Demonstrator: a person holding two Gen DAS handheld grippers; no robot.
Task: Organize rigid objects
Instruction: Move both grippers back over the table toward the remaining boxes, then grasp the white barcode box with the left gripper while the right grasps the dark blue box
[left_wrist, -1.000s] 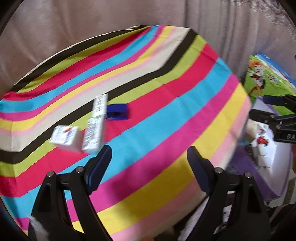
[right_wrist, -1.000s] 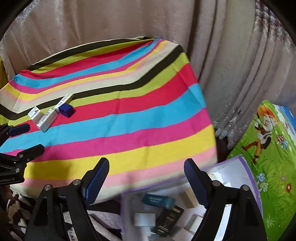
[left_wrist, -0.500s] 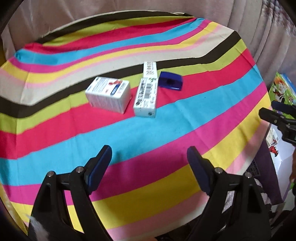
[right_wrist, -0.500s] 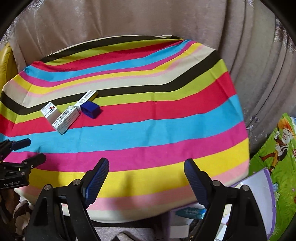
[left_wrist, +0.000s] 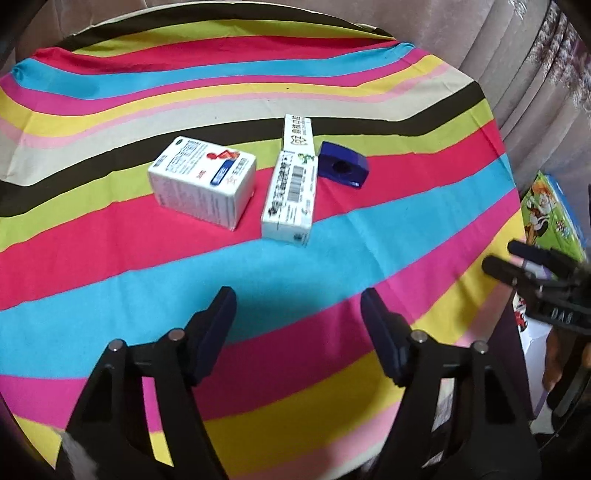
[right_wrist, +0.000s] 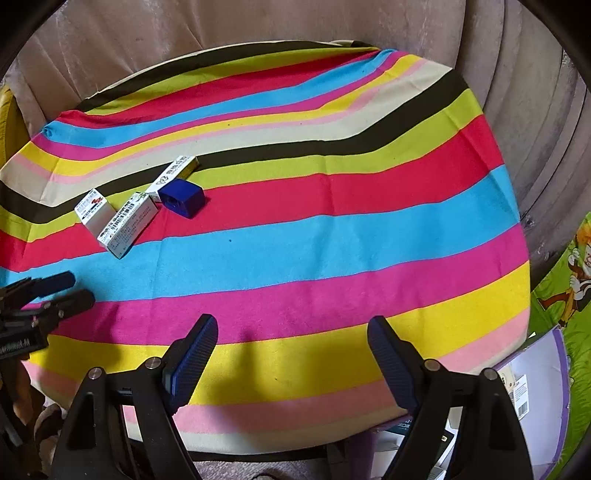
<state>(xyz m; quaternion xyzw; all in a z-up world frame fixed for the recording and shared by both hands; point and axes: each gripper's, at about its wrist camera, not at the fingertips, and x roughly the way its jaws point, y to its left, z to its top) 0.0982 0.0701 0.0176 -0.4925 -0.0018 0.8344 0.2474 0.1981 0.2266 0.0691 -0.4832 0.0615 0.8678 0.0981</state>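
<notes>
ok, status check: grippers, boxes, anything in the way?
Left gripper open, empty, short of the boxes. Right gripper open, empty. Stubby white box, long white box, slim carton, blue block clustered on striped cloth. Nothing in the way.

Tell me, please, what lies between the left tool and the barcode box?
Only bare striped cloth lies between the left tool and the barcode box, in the left wrist view.

You have a matt, soft striped cloth (right_wrist: 332, 258) over the tabletop, three smooth white cardboard boxes (left_wrist: 202, 184), a glossy blue plastic block (left_wrist: 343, 164), and ribbed blue finger pads (right_wrist: 194, 356).
</notes>
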